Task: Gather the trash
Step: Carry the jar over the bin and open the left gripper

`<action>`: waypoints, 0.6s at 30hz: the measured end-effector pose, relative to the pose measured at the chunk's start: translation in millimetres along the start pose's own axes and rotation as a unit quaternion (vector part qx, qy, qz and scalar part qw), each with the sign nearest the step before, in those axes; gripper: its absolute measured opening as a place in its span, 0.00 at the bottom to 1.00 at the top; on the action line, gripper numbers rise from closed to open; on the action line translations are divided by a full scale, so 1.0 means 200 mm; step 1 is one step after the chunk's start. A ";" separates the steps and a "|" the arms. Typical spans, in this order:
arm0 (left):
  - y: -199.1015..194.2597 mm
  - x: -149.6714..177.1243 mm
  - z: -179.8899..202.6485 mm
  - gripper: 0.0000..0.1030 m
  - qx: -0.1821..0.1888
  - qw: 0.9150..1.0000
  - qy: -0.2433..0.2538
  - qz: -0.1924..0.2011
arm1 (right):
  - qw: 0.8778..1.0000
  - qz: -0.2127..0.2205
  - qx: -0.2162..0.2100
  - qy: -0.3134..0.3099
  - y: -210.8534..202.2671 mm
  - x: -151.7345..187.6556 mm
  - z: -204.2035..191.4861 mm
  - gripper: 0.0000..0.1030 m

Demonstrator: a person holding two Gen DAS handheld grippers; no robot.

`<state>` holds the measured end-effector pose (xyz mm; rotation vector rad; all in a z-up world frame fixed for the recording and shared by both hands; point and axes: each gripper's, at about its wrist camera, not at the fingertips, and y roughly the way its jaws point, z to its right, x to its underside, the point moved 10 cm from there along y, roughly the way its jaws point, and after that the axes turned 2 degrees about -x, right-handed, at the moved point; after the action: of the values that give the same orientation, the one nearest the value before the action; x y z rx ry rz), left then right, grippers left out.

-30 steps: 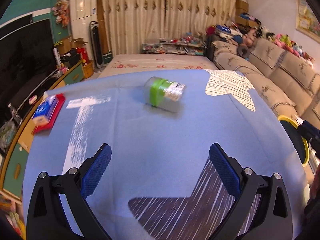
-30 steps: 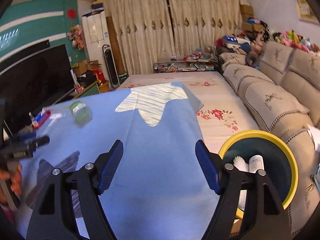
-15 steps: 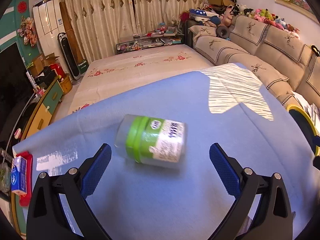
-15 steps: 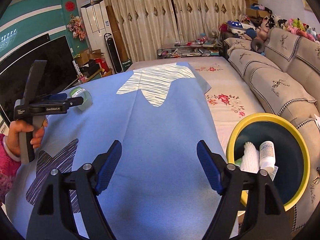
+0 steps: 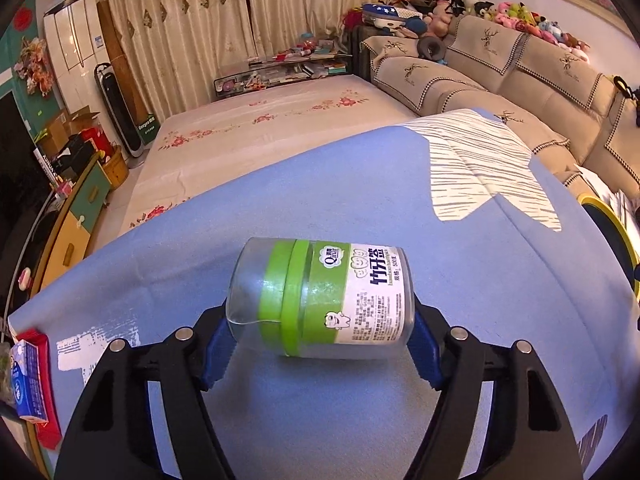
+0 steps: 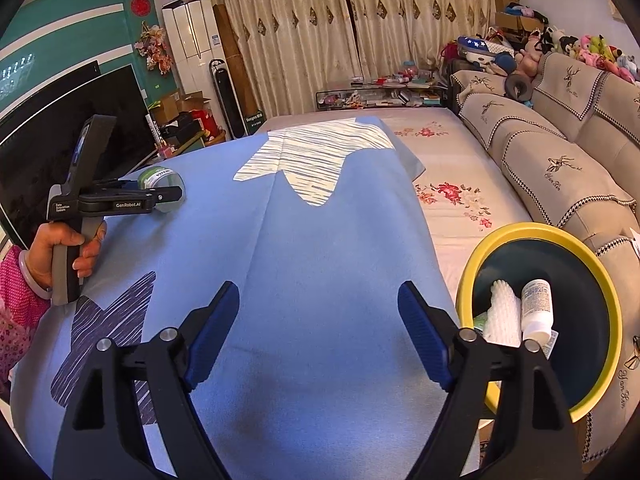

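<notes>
The jar (image 5: 320, 300) is lying on its side on the blue cloth (image 5: 360, 184), crosswise between the fingers of the left gripper (image 5: 320, 336), whose jaws are closing on its two ends; the blue pads seem to be touching or nearly touching, though a firm clamp is not yet certain. For a good grip, the pads should be seating squarely on the lid end and the base before any lift, since the smooth round plastic may be slipping or rolling. The right gripper (image 6: 320, 334) is hovering over bare cloth, jaws opening with nothing between them, just beside the yellow-rimmed bin (image 6: 600, 272), the jar's likely destination.
</notes>
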<state>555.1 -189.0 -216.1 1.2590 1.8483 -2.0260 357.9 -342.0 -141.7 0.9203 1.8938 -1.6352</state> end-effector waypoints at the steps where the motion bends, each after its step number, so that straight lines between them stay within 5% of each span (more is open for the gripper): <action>1: -0.02 0.00 0.01 0.70 -0.007 1.000 0.005 0.001 | 1.000 0.002 0.000 0.000 0.00 0.00 0.00 0.75; 10: -0.39 -0.03 0.39 0.70 0.004 0.999 0.034 0.026 | 0.998 0.049 0.041 -0.001 -0.18 -0.02 0.12 0.75; 18: -0.60 -0.12 1.04 0.70 0.061 0.993 0.096 0.038 | 0.988 0.061 0.137 0.042 -0.60 0.16 0.60 0.75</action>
<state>399.7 -351.4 -127.7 1.5813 1.7441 -2.0711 238.0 -462.5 -106.5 1.2085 1.6539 -1.8365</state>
